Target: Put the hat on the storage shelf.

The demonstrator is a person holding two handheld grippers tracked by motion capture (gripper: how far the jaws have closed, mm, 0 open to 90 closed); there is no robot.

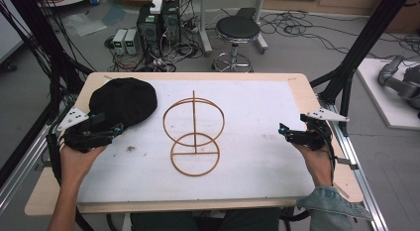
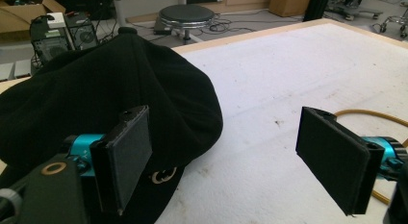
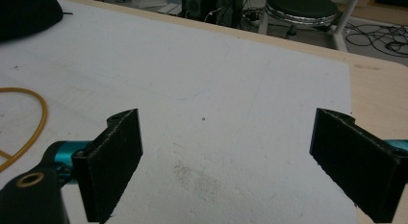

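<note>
Both released, the left gripper (image 1: 119,128) nears the black hat (image 1: 124,99); the right gripper (image 1: 282,130) hovers apart.

Black hat (image 2: 96,94) cut off at left and bottom edges in left gripper view, its near rim hidden behind one of the fingers (image 2: 126,154). Yellow wire stand (image 3: 29,123) cropped at left edge in right gripper view. Grey machine (image 1: 402,80) cut by right edge of high view, too partial to identify.

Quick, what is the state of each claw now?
Left claw: open, holding nothing, beside the hat.
Right claw: open, holding nothing.
</note>
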